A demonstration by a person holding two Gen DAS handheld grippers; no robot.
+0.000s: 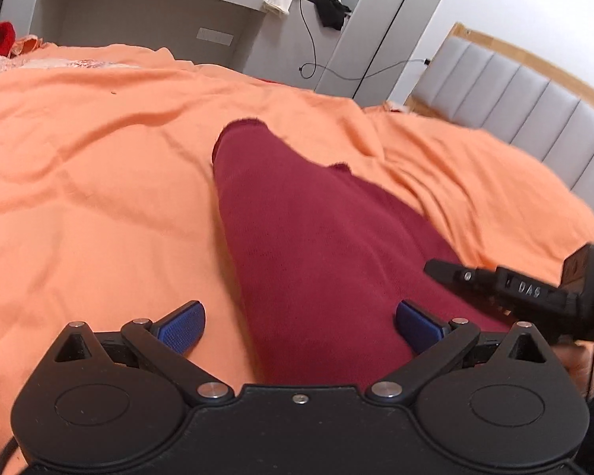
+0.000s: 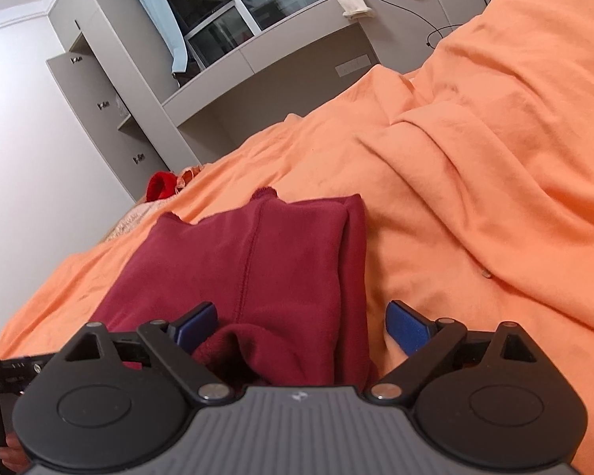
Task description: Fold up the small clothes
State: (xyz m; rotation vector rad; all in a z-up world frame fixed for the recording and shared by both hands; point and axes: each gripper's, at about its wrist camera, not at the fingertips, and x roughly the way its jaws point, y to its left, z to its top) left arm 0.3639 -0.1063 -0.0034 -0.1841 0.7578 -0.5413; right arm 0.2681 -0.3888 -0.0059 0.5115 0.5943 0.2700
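Left claw [image 1: 300, 328] open over maroon garment [image 1: 297, 245] on orange bedsheet [image 1: 99, 158]; right claw [image 1: 495, 281] alongside.

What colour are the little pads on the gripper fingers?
Blue. The pads show best in the right wrist view, at the tips of the black fingers.

The dark red garment [image 2: 257, 261] is a soft knitted cloth, matt, with a fine fuzzy surface and a raised stitched seam down the middle. The orange sheet [image 1: 99, 158] under it is thin woven cloth, matt and wrinkled. The left gripper [image 1: 299, 328] has a body of matt black plastic with small shiny metal pins, and its blue pads [image 1: 182, 326] look like rubber with a fine grainy texture. The right gripper [image 2: 301, 326] has a grey ribbed plastic plate. The headboard [image 1: 514, 99] is grey padded, smooth material in a light wood frame. The cabinets [image 2: 111, 91] look smooth and matt grey.
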